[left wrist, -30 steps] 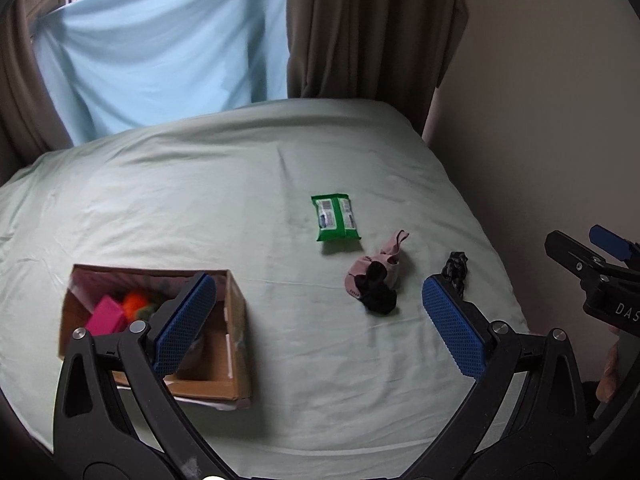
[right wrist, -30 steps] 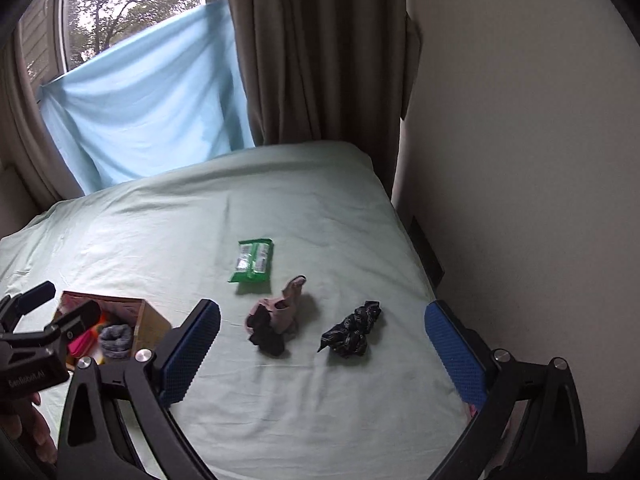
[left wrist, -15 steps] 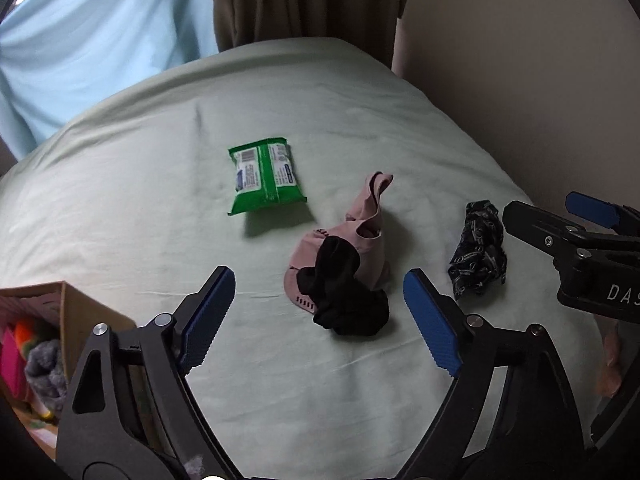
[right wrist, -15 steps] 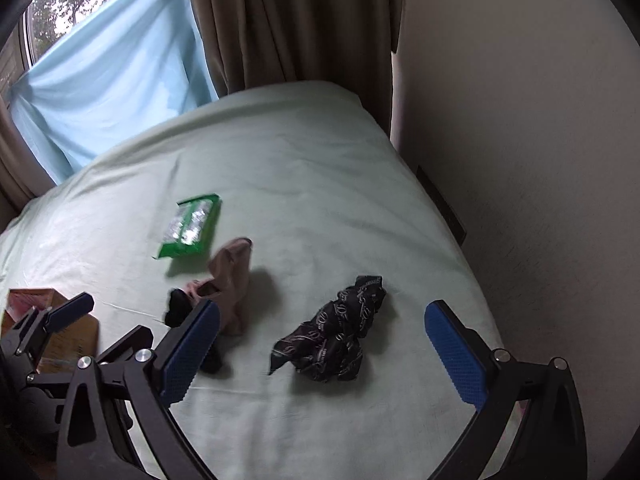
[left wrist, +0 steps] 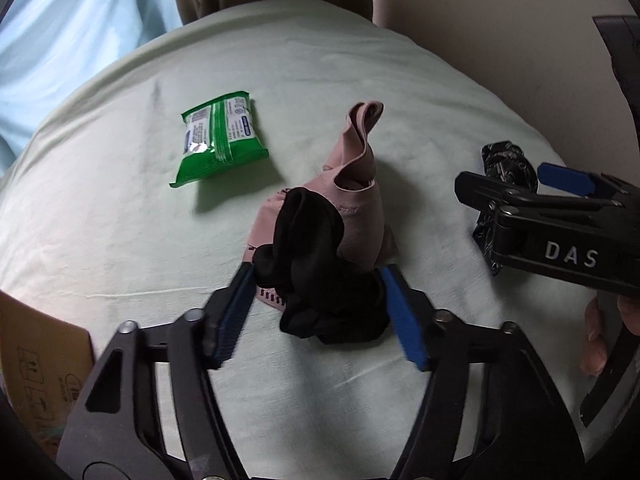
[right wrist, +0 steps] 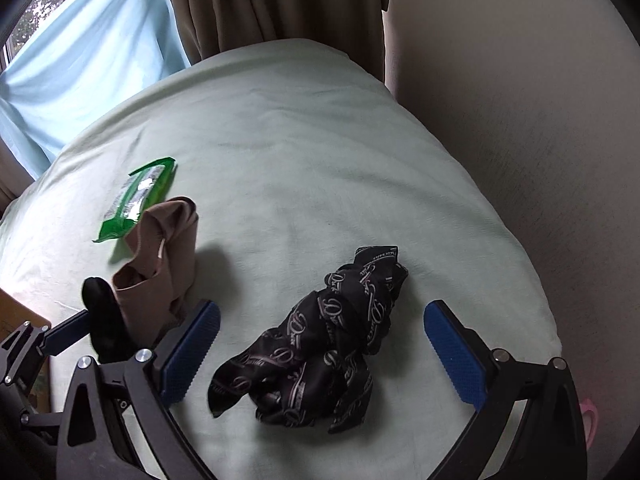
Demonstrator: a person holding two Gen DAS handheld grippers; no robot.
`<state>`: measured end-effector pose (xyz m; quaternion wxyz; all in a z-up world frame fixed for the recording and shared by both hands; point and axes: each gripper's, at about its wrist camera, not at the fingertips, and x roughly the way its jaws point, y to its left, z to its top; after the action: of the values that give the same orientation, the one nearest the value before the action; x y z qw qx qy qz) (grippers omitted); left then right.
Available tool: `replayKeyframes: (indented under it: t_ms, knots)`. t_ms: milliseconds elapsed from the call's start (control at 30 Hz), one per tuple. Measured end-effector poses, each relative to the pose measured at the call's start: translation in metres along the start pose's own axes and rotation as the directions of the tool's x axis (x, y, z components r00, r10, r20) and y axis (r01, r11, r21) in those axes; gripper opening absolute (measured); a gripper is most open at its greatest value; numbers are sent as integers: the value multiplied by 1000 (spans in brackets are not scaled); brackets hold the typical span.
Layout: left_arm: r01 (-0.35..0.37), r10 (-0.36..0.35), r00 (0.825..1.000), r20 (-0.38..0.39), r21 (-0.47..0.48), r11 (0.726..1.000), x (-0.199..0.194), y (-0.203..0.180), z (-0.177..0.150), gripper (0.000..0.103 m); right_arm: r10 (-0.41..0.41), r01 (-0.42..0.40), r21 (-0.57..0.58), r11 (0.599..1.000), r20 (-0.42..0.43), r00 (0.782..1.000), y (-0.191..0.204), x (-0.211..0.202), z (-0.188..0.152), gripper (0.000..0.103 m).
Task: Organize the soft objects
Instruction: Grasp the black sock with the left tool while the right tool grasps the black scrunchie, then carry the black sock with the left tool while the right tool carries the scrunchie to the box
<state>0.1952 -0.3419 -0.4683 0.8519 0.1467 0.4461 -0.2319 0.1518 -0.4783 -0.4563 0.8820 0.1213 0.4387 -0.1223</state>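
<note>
A black sock (left wrist: 320, 264) lies on a pink garment (left wrist: 356, 196) on the pale green bed. My left gripper (left wrist: 320, 316) is open, its blue pads either side of the black sock's near end, close to it. A black patterned scarf (right wrist: 320, 348) lies crumpled to the right; it also shows in the left wrist view (left wrist: 508, 164). My right gripper (right wrist: 320, 352) is open, its pads either side of the scarf. A green wipes pack (left wrist: 220, 140) lies further back on the left.
A cardboard box (left wrist: 36, 372) sits at the left edge of the left wrist view. A beige wall (right wrist: 520, 120) borders the bed on the right. Brown curtains (right wrist: 260, 0) and a light blue cloth (right wrist: 80, 60) hang behind the bed.
Both grippers have moved forward and down. The left one now straddles the black sock with narrower jaws. The right one now straddles the scarf.
</note>
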Motion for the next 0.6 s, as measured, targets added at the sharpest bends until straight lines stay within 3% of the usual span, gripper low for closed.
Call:
replayKeyframes:
  t_ms: [33, 100, 300, 600]
  knots:
    - [1, -1, 1000, -7, 9, 1000, 2, -1, 0, 44, -3, 3, -4, 1000, -4, 1000, 0, 3, 0, 94]
    - [2, -2, 1000, -13, 19, 1000, 5, -2, 0, 36, -4, 3, -12, 1000, -25, 1000, 1, 13, 1, 74]
    - [-3, 3, 1000, -14, 18, 1000, 1, 0, 0, 23, -23, 23, -7, 1000, -31, 999, -3, 14, -2, 50]
    - [4, -4, 1000, 2, 24, 1000, -20, 1, 4, 20, -36, 36, 38, 999, -1, 999, -7, -5, 1, 40]
